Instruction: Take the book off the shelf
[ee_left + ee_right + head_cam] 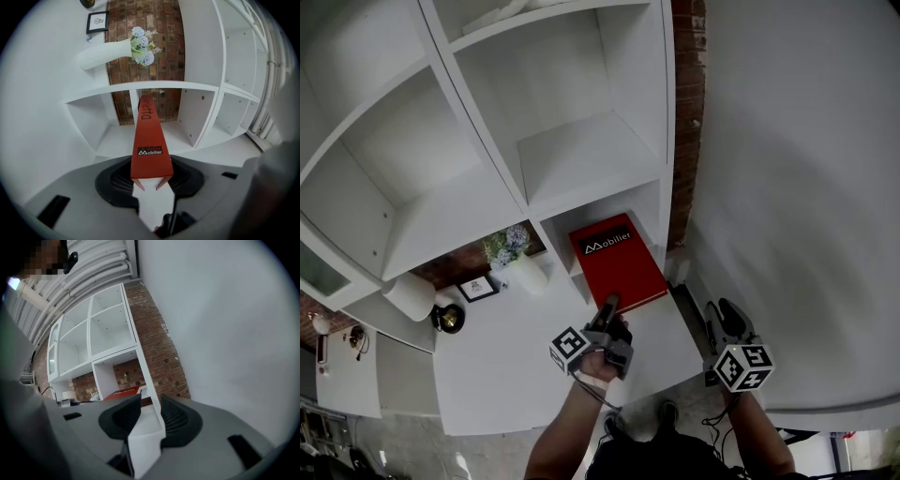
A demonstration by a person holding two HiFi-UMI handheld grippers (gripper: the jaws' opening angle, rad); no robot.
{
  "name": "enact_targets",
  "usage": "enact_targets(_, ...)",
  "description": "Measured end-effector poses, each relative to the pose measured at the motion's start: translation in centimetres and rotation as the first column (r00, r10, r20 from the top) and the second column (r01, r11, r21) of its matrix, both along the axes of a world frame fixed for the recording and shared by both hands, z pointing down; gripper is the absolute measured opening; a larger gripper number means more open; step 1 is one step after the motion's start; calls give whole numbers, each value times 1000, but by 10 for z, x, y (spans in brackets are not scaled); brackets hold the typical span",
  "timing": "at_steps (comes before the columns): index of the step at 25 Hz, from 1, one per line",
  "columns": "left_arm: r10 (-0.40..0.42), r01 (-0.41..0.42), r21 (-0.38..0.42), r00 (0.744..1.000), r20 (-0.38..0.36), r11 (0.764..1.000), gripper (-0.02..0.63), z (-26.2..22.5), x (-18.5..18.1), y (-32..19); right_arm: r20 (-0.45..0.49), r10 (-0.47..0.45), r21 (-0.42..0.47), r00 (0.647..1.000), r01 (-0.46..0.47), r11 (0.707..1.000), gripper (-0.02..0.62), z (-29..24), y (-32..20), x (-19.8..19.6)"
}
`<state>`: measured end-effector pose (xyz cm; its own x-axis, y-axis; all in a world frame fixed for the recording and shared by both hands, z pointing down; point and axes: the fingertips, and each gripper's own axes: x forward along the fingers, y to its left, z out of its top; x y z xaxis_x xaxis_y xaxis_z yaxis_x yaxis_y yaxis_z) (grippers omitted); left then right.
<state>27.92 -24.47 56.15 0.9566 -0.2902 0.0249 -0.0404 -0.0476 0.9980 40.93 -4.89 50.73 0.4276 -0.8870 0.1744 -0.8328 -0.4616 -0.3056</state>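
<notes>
A red book (614, 258) with white "Mobilier" lettering lies flat, sticking partly out of the lowest right compartment of the white shelf (581, 159). My left gripper (609, 305) is turned on its side and shut on the book's near end. In the left gripper view the red spine (150, 140) runs from between the pads of the left gripper (151, 176) back into the compartment. My right gripper (717, 309) hangs to the right of the book, near the cabinet's corner. In its own view the right gripper (150, 408) is open, and the book (119, 393) shows far left.
The shelf stands on a white cabinet top (516, 347). On it, left of the book, are a white vase (523, 272) with pale flowers, a small framed picture (476, 288) and a white lamp (411, 295). A brick wall strip (686, 112) and a white wall (797, 187) are at right.
</notes>
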Motion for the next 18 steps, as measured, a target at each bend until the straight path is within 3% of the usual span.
enact_targets(10, 73, -72, 26, 997, -31, 997, 169, -9, -19, 68, 35, -86, 8, 996, 86, 996, 110, 10, -28, 22)
enact_targets(18, 59, -58, 7, 989, -139, 998, 167, -14, -59, 108, 89, -169, 24, 982, 167, 986, 100, 28, -66, 24)
